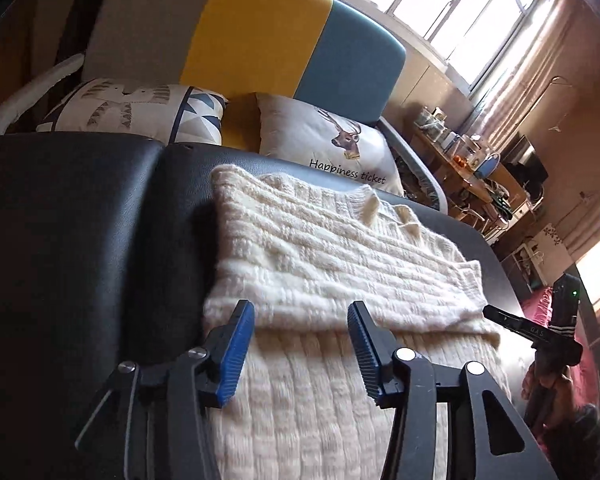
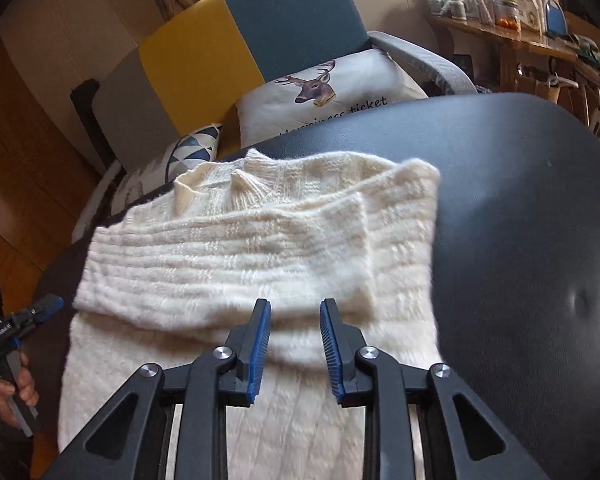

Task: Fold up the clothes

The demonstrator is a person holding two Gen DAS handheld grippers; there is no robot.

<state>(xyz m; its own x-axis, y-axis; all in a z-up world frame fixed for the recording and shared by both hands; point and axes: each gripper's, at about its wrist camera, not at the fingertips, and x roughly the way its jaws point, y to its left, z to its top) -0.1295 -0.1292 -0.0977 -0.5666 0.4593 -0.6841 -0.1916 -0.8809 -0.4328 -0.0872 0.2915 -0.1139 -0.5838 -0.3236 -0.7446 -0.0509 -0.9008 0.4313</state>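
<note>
On the black padded surface (image 1: pixel 80 220) a cream knitted sweater (image 1: pixel 320 248) lies spread flat, its ribbed collar at the far end and one sleeve folded across the chest, the cuff edge ending just short of the near gripper tips in the right wrist view. Behind the surface, on a sofa with a yellow and blue backrest (image 1: pixel 296 36), rests a white cushion (image 1: pixel 324 140) printed with a stag's head and the words "Happiness ticket"; in the right wrist view the black edge cuts off the first word. Beside it sits a second cushion (image 1: pixel 140 112) with blue and grey triangles.

The left gripper (image 1: pixel 300 320) hovers over the folded sleeve's near edge, its blue ribbed pads wide apart with nothing pinched between them. The right gripper (image 2: pixel 295 312) is above the same sleeve edge nearer the cuff, jaws parted by a narrower gap, and no cloth is clamped there either. Each camera catches the other tool at the frame edge: a hand (image 2: pixel 18 388) grips the left tool's handle, and small white lettering on the body of each tool is too small to read.

Far right, under a bright window (image 1: pixel 456 12), a wooden shelf (image 1: pixel 460 168) is crowded with jars and small containers; their contents cannot be made out
</note>
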